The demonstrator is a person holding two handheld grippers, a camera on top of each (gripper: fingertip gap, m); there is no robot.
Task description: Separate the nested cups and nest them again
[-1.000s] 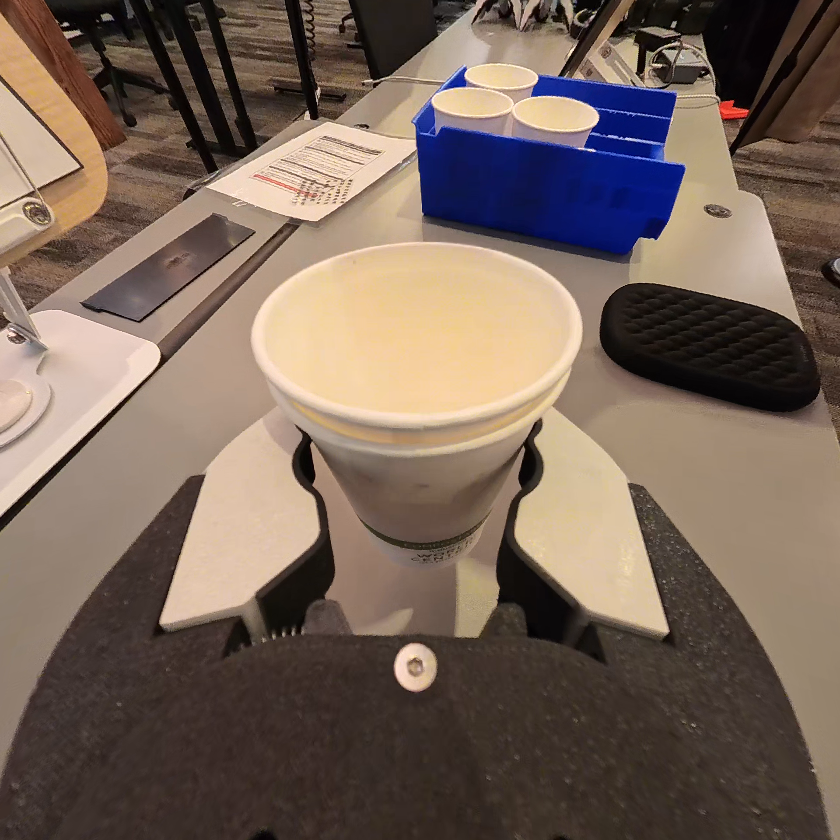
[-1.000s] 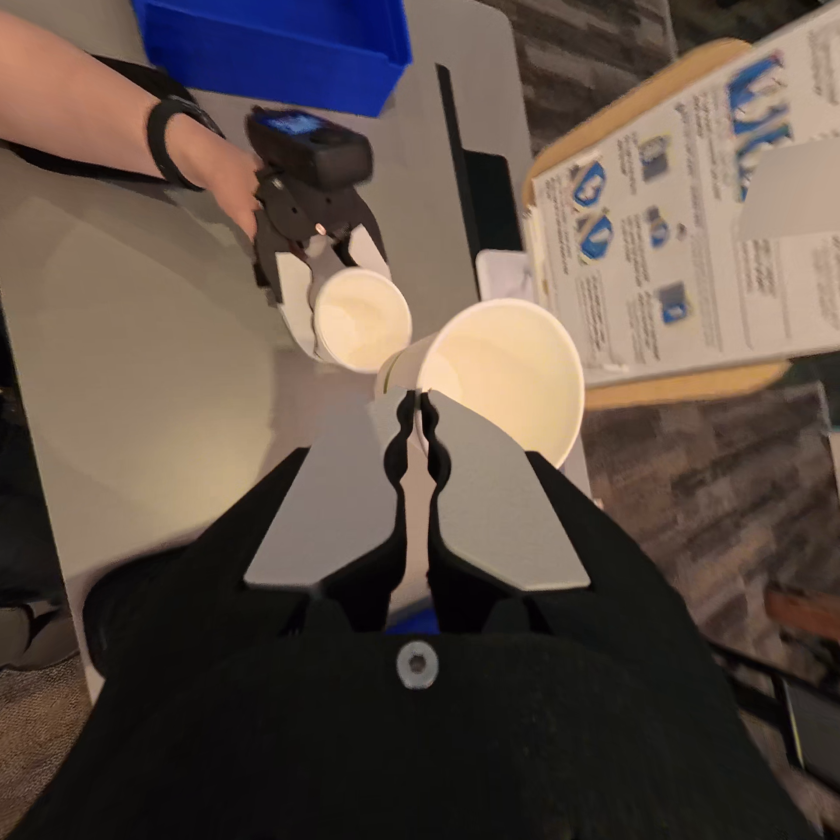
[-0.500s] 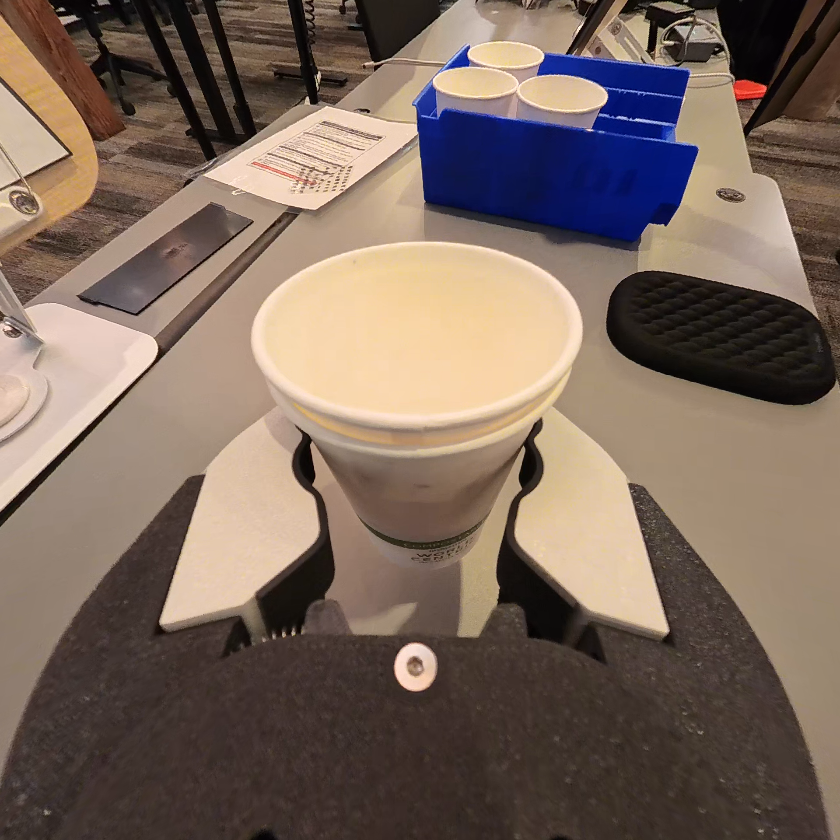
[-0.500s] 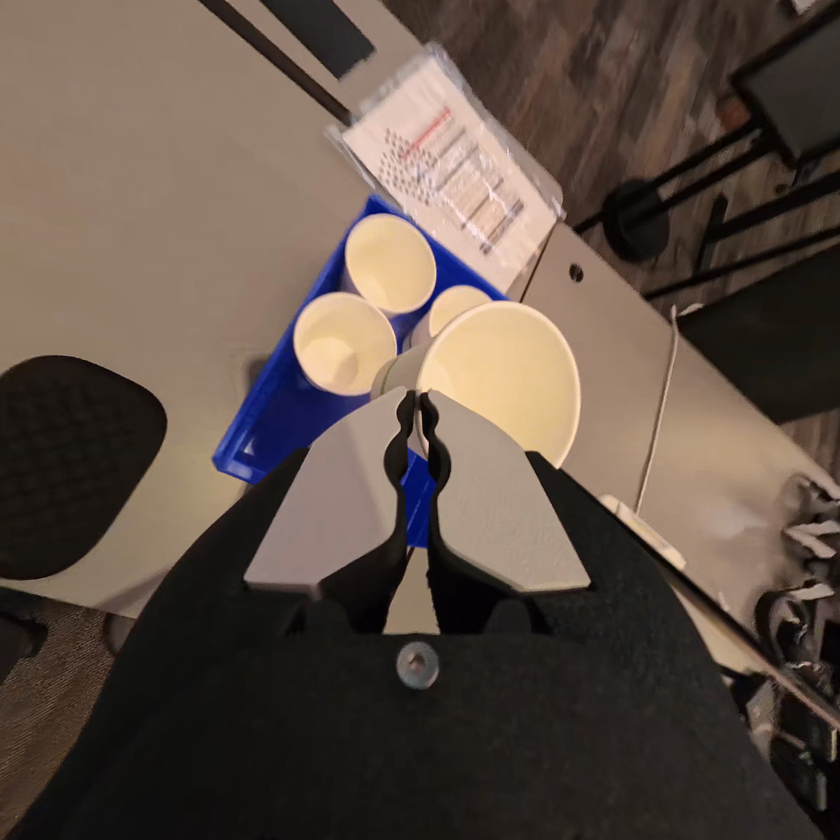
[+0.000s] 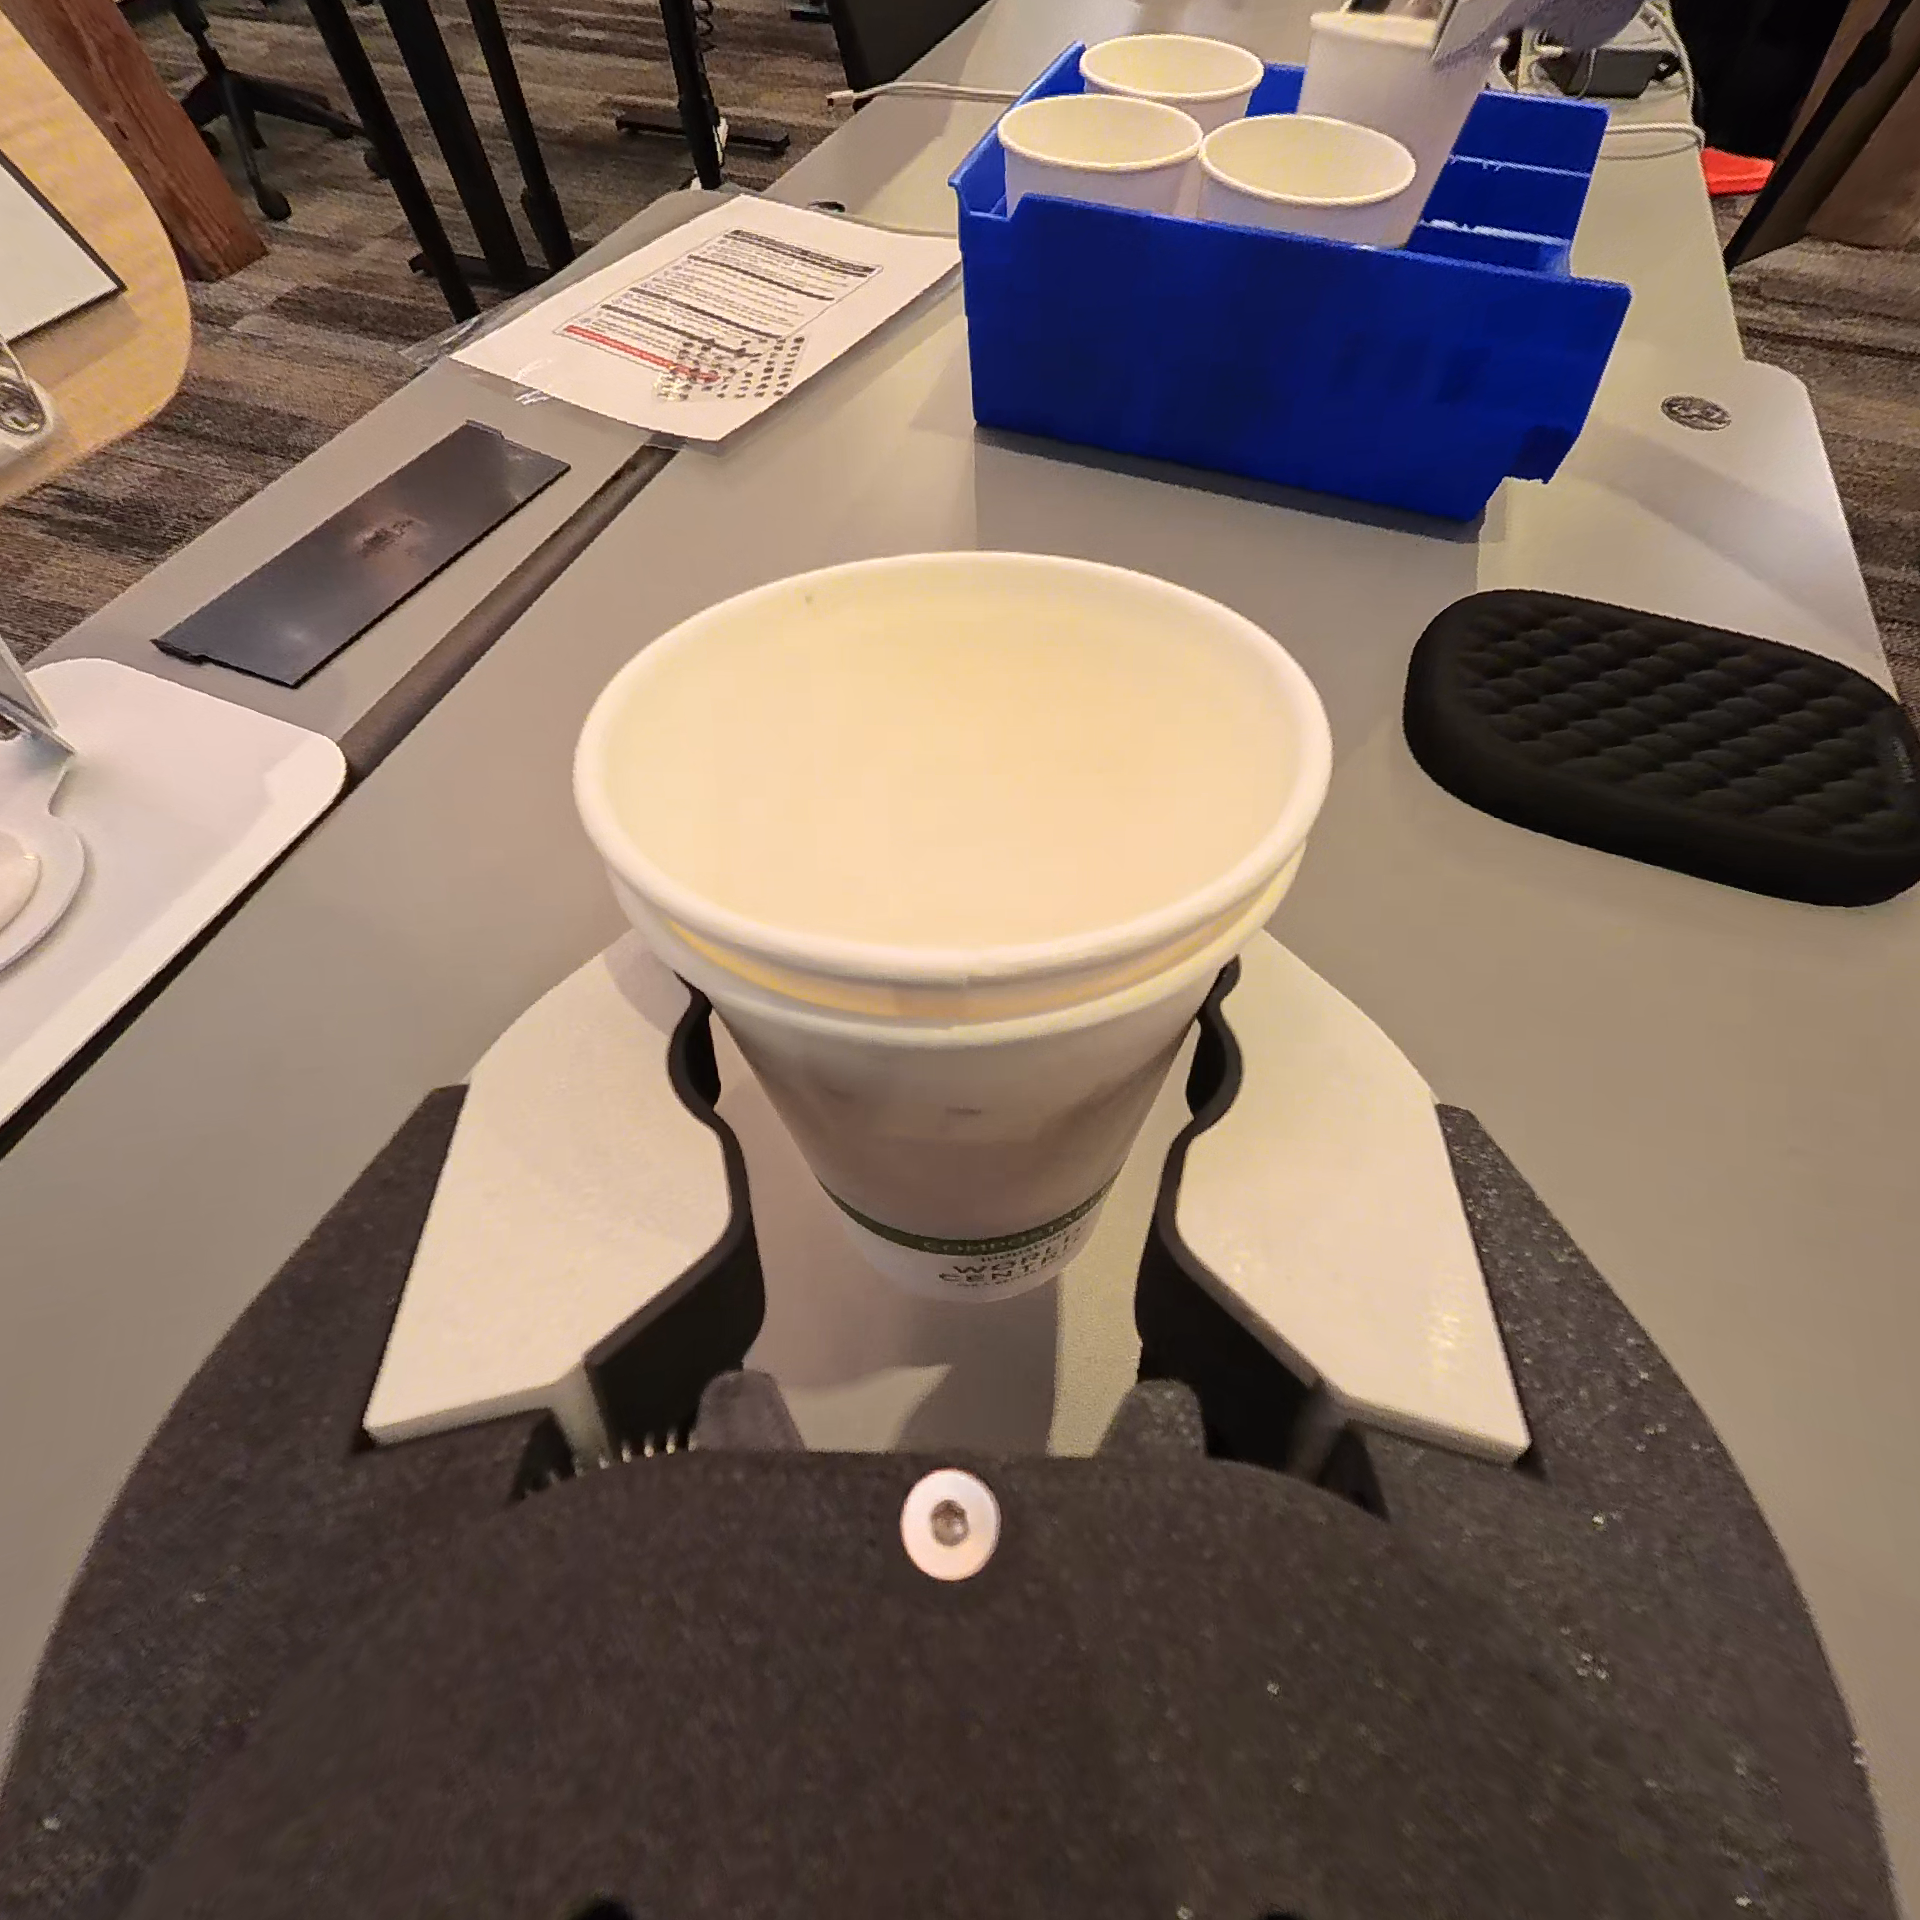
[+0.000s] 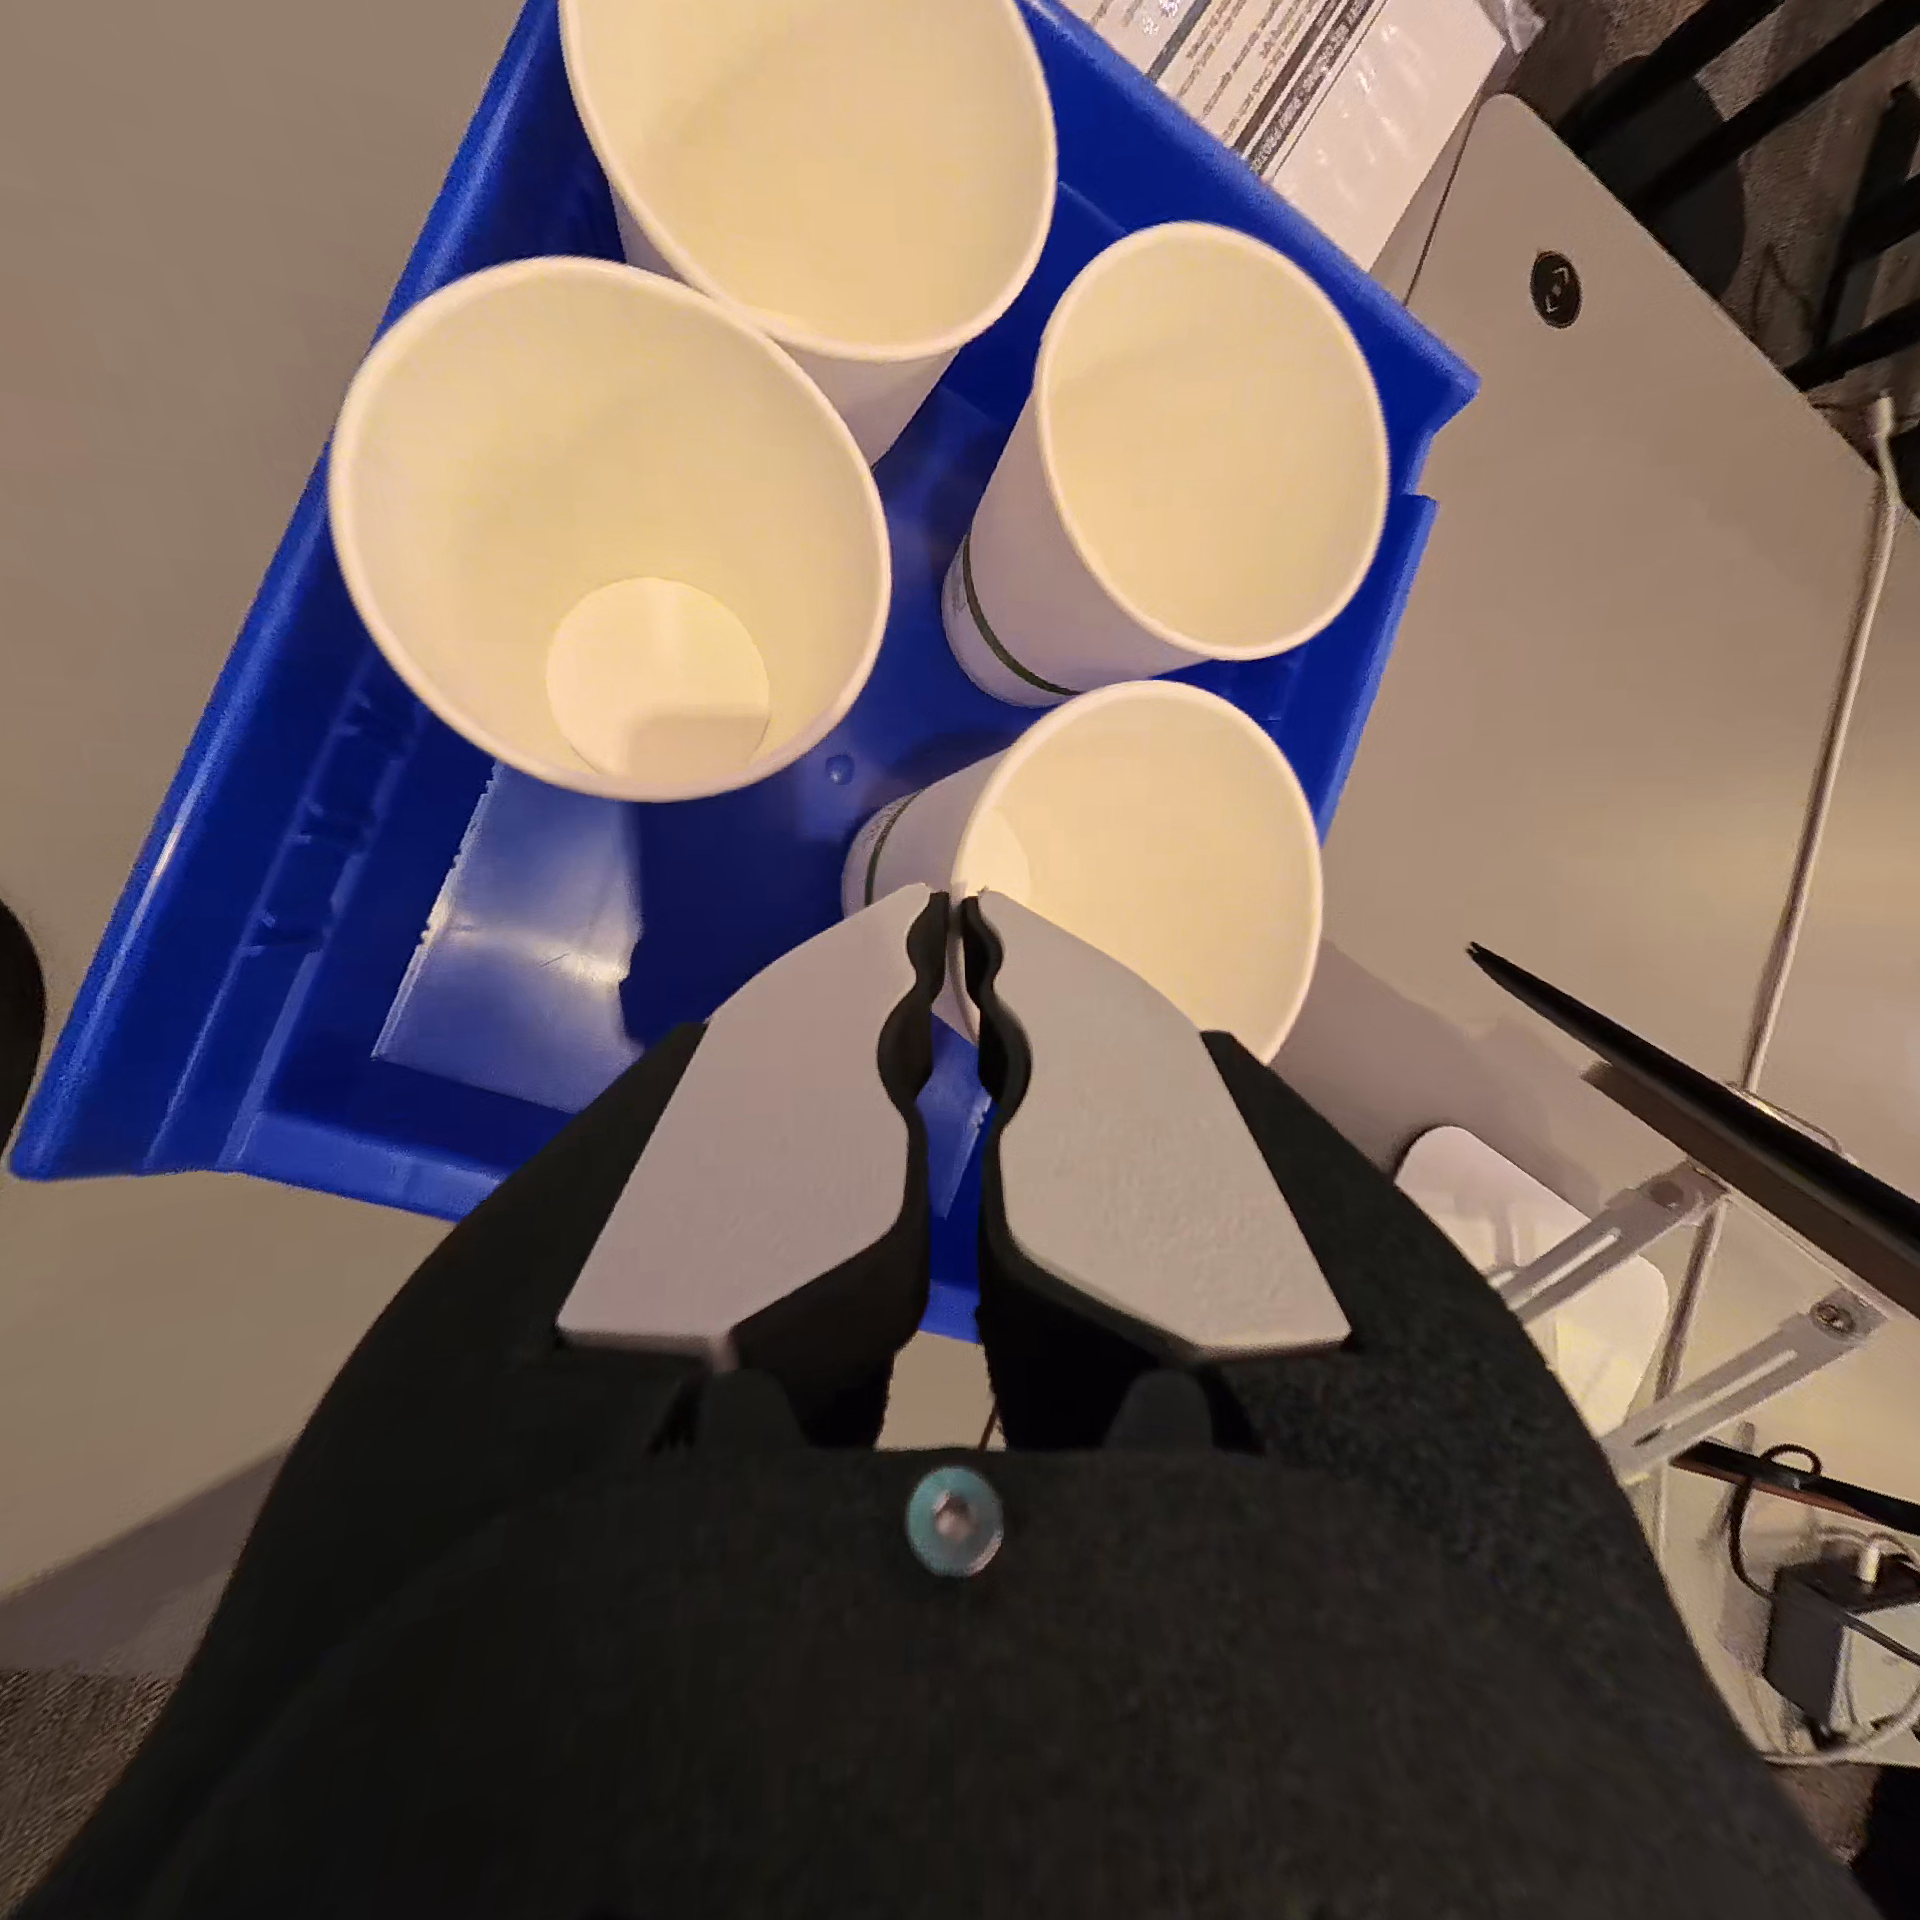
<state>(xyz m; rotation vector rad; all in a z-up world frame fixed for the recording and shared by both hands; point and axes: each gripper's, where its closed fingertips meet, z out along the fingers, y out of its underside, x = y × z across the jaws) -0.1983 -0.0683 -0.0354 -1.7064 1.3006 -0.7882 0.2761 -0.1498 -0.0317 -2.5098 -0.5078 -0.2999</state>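
My left gripper (image 5: 951,1049) is shut on a stack of nested white paper cups (image 5: 951,821), fingers on both sides below the rims, upright above the grey table (image 5: 1195,1039). Two rims show. My right gripper (image 6: 951,909) is shut on the rim of a single white cup (image 6: 1143,862), which is tilted and partly down inside the blue bin (image 6: 343,914) at its right end. That cup (image 5: 1371,114) also shows in the left wrist view at the far right of the bin (image 5: 1247,343). Three more cups (image 6: 613,520) (image 6: 821,156) (image 6: 1205,436) stand in the bin.
A black padded rest (image 5: 1662,748) lies right of the stack. A printed sheet (image 5: 717,312), a black plate (image 5: 364,551) and a white stand base (image 5: 156,800) lie to the left. Beyond the bin are a white desk panel (image 6: 1621,644) and a cable (image 6: 1829,727).
My right gripper has carried the single cup away from the left gripper, over to the blue bin, and lowered it in beside the three cups. The left gripper still holds the stack.
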